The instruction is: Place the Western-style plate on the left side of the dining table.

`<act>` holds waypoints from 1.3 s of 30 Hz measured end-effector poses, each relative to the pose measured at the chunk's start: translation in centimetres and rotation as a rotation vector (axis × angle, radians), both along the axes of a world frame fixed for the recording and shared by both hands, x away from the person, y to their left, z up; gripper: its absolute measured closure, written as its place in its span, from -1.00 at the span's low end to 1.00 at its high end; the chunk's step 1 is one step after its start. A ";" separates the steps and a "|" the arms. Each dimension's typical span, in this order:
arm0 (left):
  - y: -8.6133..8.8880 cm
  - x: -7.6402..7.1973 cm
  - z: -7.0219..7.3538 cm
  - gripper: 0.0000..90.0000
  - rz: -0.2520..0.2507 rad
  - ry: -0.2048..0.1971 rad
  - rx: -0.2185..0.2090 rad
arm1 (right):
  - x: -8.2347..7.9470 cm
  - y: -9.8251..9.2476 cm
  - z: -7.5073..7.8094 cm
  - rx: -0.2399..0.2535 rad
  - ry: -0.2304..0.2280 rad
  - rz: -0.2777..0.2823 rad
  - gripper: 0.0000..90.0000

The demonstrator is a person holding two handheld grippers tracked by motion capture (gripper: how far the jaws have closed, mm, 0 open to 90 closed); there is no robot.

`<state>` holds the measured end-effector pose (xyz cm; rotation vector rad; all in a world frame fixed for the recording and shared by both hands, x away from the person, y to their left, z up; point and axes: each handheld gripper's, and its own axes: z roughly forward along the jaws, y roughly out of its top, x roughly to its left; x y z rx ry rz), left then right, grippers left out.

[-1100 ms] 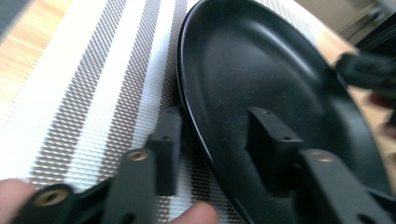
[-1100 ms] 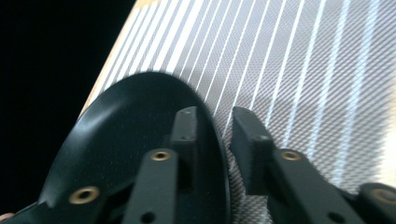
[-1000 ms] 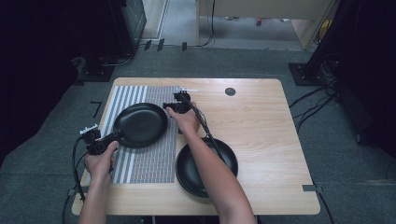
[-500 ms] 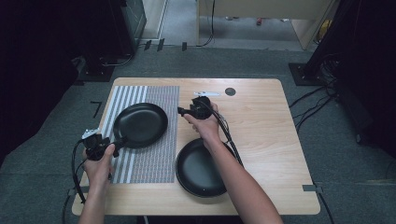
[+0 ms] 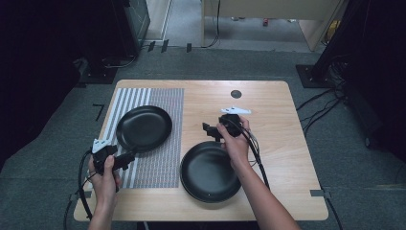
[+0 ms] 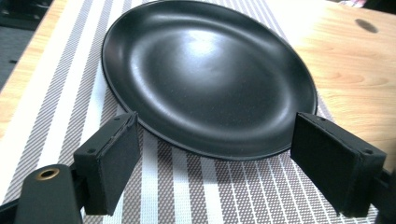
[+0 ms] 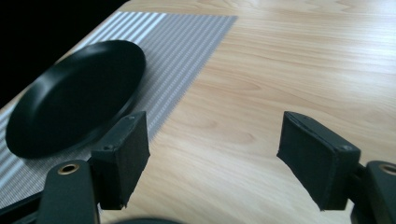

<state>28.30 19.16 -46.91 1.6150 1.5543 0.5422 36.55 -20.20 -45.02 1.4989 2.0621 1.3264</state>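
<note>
High view shows my left gripper (image 5: 125, 159) spread and empty just off the near rim of the black plate (image 5: 143, 128), which I judge is set down on the striped mat (image 5: 165, 158). My right gripper (image 5: 209, 131) gapes empty above the second plate (image 5: 209, 171) on bare table (image 5: 277, 143). Since a second ago both grippers have let go, their jaws just opening, and my right hand has swung away from the mat.

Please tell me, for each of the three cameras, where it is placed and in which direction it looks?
High view: above the person's side of the table, looking forward and down; both forearms, left tool and right tool show.
Left gripper view: rides the left tool, facing the plate on the striped mat; its open jaws show.
Right gripper view: rides the right tool, facing bare wood; its open jaws show.
Shared: all three views show the plate on the striped mat; the jaws have just been opening, nothing between them.
</note>
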 end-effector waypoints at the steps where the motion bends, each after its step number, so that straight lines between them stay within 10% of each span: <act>1: -0.1 -0.2 0.0 -0.65 0.009 -0.003 0.009 | 0.0 0.0 0.0 0.000 0.000 0.000 -0.48; 39: -0.5 -3.9 -2.7 -0.82 0.006 -0.011 0.171 | -10.6 -14.5 -3.6 -0.039 -0.003 -0.201 -0.55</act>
